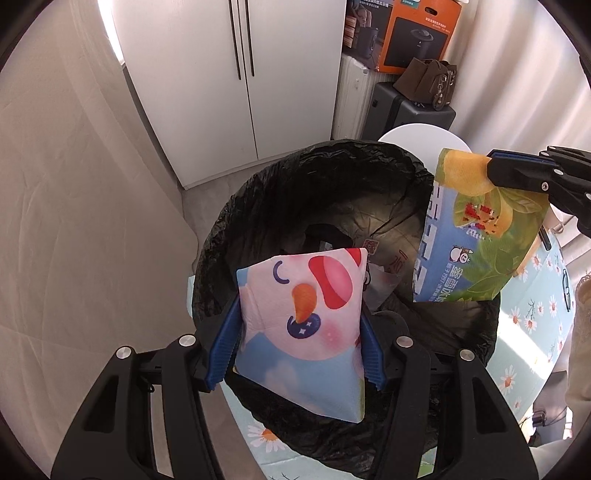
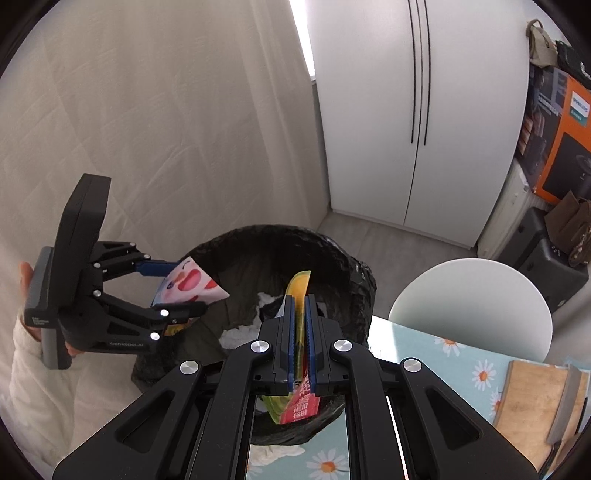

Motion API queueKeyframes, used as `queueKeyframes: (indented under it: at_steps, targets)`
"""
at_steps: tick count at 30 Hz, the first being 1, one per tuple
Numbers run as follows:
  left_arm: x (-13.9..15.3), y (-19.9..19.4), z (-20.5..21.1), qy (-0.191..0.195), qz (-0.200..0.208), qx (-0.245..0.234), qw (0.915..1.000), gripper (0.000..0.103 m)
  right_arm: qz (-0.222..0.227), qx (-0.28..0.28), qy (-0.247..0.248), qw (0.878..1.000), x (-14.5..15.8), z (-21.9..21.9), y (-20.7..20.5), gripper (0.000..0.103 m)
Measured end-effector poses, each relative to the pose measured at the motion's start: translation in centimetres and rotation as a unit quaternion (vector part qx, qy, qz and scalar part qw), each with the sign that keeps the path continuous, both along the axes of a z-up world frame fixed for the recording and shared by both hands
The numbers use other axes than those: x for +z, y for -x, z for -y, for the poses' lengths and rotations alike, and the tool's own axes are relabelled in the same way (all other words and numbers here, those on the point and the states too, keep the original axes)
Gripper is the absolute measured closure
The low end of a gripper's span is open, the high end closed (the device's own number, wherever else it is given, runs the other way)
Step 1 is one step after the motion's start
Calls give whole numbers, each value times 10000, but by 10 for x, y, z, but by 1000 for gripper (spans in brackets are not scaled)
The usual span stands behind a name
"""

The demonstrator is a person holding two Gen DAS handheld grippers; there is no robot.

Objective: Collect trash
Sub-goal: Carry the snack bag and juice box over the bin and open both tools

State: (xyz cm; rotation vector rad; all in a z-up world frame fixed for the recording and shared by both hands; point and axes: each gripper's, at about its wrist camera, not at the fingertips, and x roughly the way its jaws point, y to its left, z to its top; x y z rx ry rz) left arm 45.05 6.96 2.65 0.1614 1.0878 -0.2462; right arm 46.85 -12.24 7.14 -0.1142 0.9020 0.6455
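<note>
My left gripper (image 1: 301,314) is shut on a pink and blue cartoon tissue pack (image 1: 303,325), held over the open mouth of a bin lined with a black bag (image 1: 258,192). The right gripper (image 1: 496,171) enters from the right edge, shut on the top corner of a flat lemon-print drink pouch (image 1: 480,236) that hangs over the bin's right side. In the right wrist view, my right gripper (image 2: 300,306) pinches the pouch (image 2: 300,291) edge-on above the bin (image 2: 332,254). The left gripper (image 2: 184,288) with the tissue pack (image 2: 192,284) is at the left, held by a person's hand (image 2: 26,280).
Crumpled white paper (image 2: 240,328) lies inside the bin. A daisy-print table (image 2: 461,369) carries a wooden board (image 2: 539,398). A round white stool (image 2: 469,302), a white cabinet (image 2: 406,110), stacked boxes (image 1: 417,33) and a curtain (image 1: 74,184) surround the bin.
</note>
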Motion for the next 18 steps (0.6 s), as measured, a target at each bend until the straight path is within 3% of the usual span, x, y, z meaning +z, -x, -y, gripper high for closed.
queueKeyframes:
  at_steps: [10,14,17,18]
  targets:
    - [-23,-19,9,-184,-35,-273,9995,44,-387,178,222,9988,-48,-22,-19,98]
    - [-24,-22,11,-164,-36,-272,9995,35,-507,179,193,9984,-65,-25,-23,97]
    - [-21,-21,10,-34,113,-241,9996,22,-263,99,221,9994,-65,-22,-18,89]
    - [-20,-19,9,1,131,-217,9997,20,-109,37,229,9997,-61,-20,-15,78]
